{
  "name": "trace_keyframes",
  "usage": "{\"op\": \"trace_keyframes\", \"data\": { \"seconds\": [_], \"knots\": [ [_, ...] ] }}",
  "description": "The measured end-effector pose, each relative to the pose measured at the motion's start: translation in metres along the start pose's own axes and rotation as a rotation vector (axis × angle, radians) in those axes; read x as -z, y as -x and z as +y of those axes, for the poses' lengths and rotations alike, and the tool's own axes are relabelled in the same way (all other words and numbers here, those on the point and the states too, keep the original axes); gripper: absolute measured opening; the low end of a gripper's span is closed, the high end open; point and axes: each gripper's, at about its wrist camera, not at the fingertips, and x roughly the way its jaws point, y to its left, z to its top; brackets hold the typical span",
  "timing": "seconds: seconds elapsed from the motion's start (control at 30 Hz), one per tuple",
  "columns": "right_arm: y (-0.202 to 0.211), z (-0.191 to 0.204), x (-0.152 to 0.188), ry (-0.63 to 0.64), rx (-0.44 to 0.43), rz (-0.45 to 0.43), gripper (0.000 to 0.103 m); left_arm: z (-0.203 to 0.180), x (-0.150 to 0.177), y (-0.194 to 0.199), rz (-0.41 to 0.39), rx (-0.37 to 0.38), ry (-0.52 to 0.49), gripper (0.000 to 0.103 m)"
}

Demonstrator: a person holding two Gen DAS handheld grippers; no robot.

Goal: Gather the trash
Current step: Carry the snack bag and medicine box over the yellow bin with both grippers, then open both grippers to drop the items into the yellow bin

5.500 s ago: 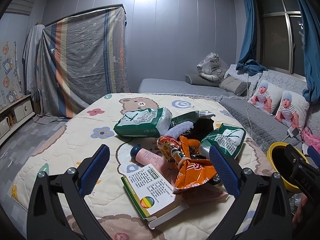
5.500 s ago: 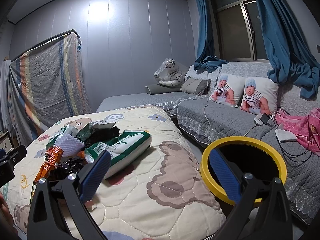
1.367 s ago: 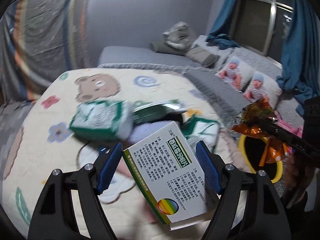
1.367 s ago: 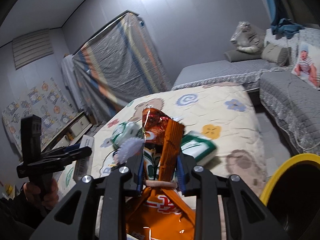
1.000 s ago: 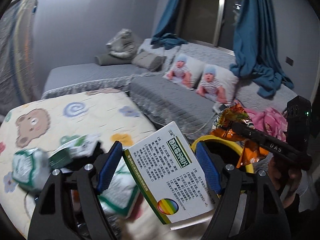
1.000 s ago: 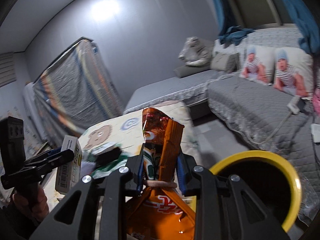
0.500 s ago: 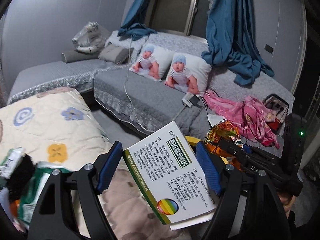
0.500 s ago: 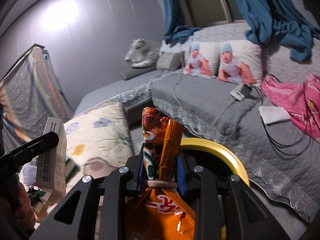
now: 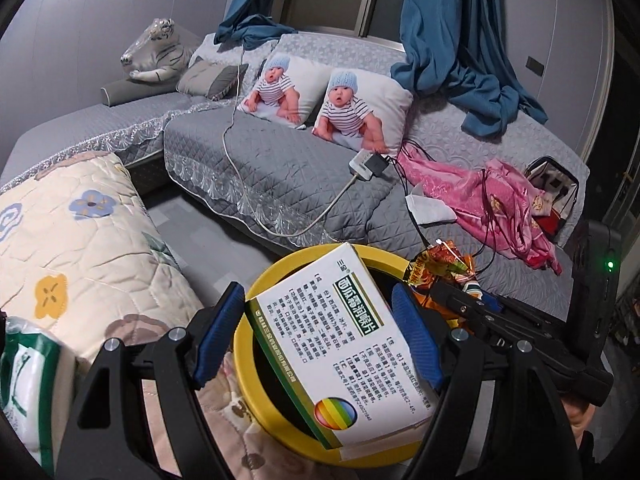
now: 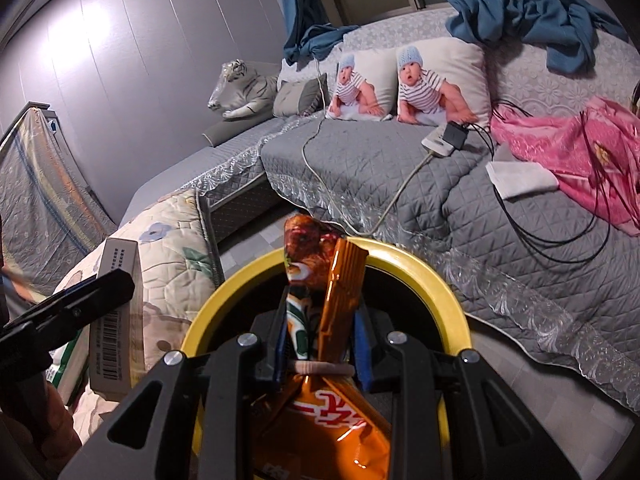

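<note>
My left gripper (image 9: 320, 340) is shut on a white and green medicine box (image 9: 344, 352) and holds it over the yellow-rimmed black bin (image 9: 256, 304). My right gripper (image 10: 322, 340) is shut on an orange snack bag (image 10: 332, 288) held above the same bin (image 10: 436, 280). In the left wrist view the right gripper (image 9: 448, 294) with the bag (image 9: 440, 266) is over the bin's right rim. In the right wrist view the box (image 10: 116, 320) hangs left of the bin.
A cream quilted bed (image 9: 72, 240) with a green and white packet (image 9: 24, 380) lies to the left. A grey sofa (image 9: 288, 168) with baby-print cushions, cables and pink cloth (image 9: 492, 196) is behind the bin.
Both grippers have swung from the bed to the bin with their items. The box and the snack bag now hang over the bin's opening.
</note>
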Motion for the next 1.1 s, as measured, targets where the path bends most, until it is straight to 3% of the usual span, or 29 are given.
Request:
{"op": "trace_keyframes", "data": {
  "seconds": [0.6,0.67,0.73,0.93,1.1],
  "knots": [
    [-0.009,-0.005,0.0,-0.018,0.01,0.029,0.027,0.008,0.0,-0.02,0.014,-0.031,0.064,0.072],
    [-0.008,-0.006,-0.001,-0.02,0.018,0.026,0.031,0.009,-0.001,-0.019,0.009,-0.028,0.079,0.075],
    [-0.007,-0.008,-0.002,-0.031,0.023,0.025,0.042,0.012,-0.001,-0.015,-0.004,-0.036,0.091,0.089],
    [-0.001,-0.014,-0.007,-0.062,0.042,0.0,0.056,0.019,0.0,-0.005,-0.029,-0.039,0.133,0.094],
    [0.011,-0.011,-0.011,-0.067,0.03,-0.058,0.067,0.027,-0.002,0.012,-0.069,-0.083,0.152,0.095]
  ]
}}
